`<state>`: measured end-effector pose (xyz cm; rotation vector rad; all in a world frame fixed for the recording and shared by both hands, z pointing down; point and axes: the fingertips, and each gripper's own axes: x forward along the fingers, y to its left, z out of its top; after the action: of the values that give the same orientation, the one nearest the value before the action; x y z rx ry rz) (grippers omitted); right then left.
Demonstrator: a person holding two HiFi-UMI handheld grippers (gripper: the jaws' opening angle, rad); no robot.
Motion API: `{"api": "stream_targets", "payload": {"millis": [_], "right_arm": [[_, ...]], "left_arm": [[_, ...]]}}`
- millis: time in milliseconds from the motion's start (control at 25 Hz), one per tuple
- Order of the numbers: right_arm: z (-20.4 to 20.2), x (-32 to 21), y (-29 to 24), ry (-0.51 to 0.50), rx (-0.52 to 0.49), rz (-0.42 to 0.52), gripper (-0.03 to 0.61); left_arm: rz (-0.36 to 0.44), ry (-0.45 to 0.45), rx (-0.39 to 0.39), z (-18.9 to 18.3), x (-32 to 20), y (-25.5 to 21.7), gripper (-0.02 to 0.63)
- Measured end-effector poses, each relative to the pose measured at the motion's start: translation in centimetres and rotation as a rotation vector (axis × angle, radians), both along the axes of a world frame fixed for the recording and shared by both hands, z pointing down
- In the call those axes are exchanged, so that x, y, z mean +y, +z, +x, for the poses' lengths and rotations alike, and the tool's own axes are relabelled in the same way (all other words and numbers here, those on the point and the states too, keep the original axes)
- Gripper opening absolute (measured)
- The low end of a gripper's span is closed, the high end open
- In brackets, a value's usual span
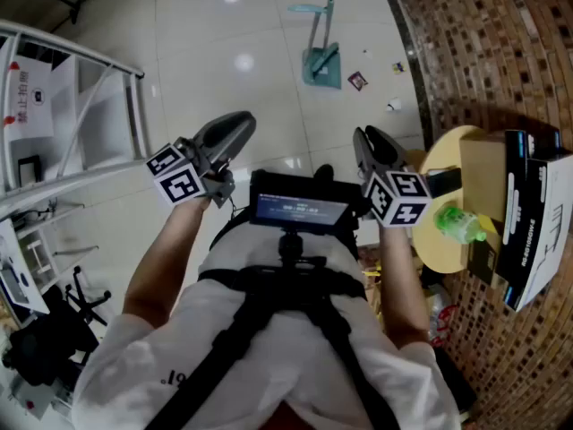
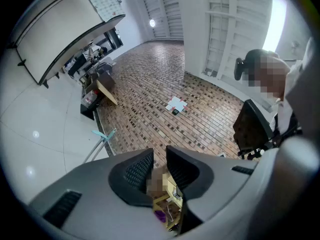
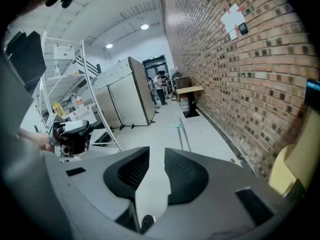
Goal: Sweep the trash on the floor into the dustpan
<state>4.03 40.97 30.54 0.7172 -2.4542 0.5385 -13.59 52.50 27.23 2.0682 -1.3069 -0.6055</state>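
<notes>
A teal dustpan (image 1: 320, 64) with an upright handle stands on the white tiled floor far ahead, and a teal broom (image 1: 315, 21) leans at it. Small bits of trash (image 1: 357, 81) lie to its right, near the brick wall. Both grippers are held up in front of the person's chest, far from the dustpan. My left gripper (image 1: 238, 125) and my right gripper (image 1: 367, 138) each show a narrow gap with nothing in it. In the right gripper view the long teal handles (image 3: 183, 132) lie ahead beyond the jaws (image 3: 156, 171). Nothing sits between the left gripper (image 2: 160, 166) jaws either.
A brick wall (image 1: 483, 52) runs along the right. A round yellow table (image 1: 448, 240) close at the right carries a cardboard box (image 1: 488, 182) and a green bottle (image 1: 461, 224). A white metal rack (image 1: 81, 124) stands at the left. People stand at the far end (image 3: 159, 86).
</notes>
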Motion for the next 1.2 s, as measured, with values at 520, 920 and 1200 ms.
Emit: {"api": "stream_targets", "payload": {"millis": [520,920,1200], "right_arm": [[0.3,-1.0,1.1,0.022,0.005,0.016,0.12],[-1.3,-3.0,0.7,0.023,0.039,0.063,0.12],[-1.2,-10.4,2.8,-0.016,0.021,0.055,0.135]], "left_arm": [[-0.013,-0.02,-0.02,-0.8,-0.2,1.3,0.091],[-0.036,-0.033,-0.006,-3.2,-1.4,2.1,0.089],[-0.068,-0.092,-0.06,-3.0,-8.0,3.2,0.091]]}}
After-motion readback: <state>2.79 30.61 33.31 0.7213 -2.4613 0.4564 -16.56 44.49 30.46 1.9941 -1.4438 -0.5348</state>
